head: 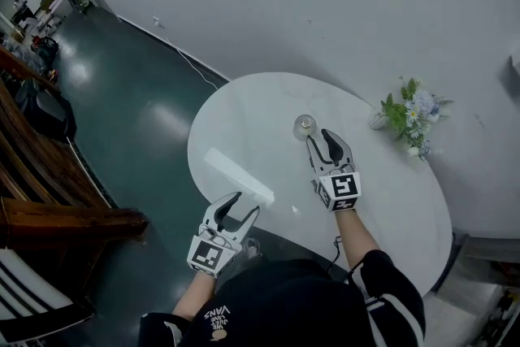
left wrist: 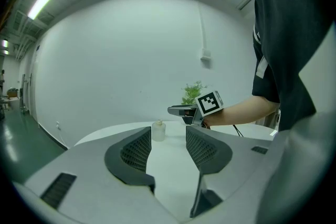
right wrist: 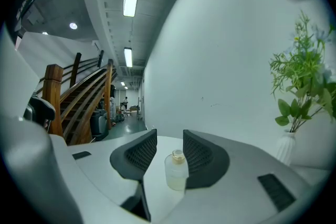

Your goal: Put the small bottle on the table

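A small clear bottle (head: 305, 124) with a pale cap stands upright on the round white table (head: 244, 126), towards its far side. My right gripper (head: 318, 136) is open right behind it. In the right gripper view the bottle (right wrist: 176, 171) sits at the tips of that gripper (right wrist: 169, 141), close to the right finger, with a clear gap to the left finger. My left gripper (head: 246, 203) hangs open and empty at the table's near edge. The left gripper view looks past its own jaws (left wrist: 168, 136) to the bottle (left wrist: 158, 130) and the right gripper (left wrist: 181, 110).
A white vase of green and pale flowers (head: 410, 114) stands at the table's far right edge, to the right of the bottle (right wrist: 299, 86). A wooden staircase (head: 49, 199) rises to the left over the dark green floor. A white wall lies beyond the table.
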